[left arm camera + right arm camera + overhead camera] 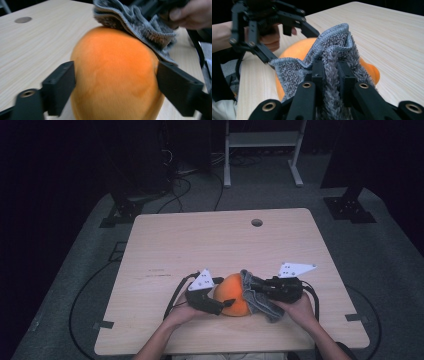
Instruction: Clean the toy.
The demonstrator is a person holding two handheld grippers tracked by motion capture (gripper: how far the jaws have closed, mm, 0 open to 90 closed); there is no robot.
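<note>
A rounded orange plush thing (pixel 234 295) sits on the table, a bunched grey fuzzy cloth (pixel 257 300) draped against it.

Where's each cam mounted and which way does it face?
High view: above the person's edge of the table, looking forward and down; both forearms, left tool and right tool show.
Left gripper view: on the left tool, looking along its jaws, which flank the orange object; a hand shows.
Right gripper view: on the right tool, shut on the grey cloth; the other hand shows.
Shared: orange object, cloth.
</note>
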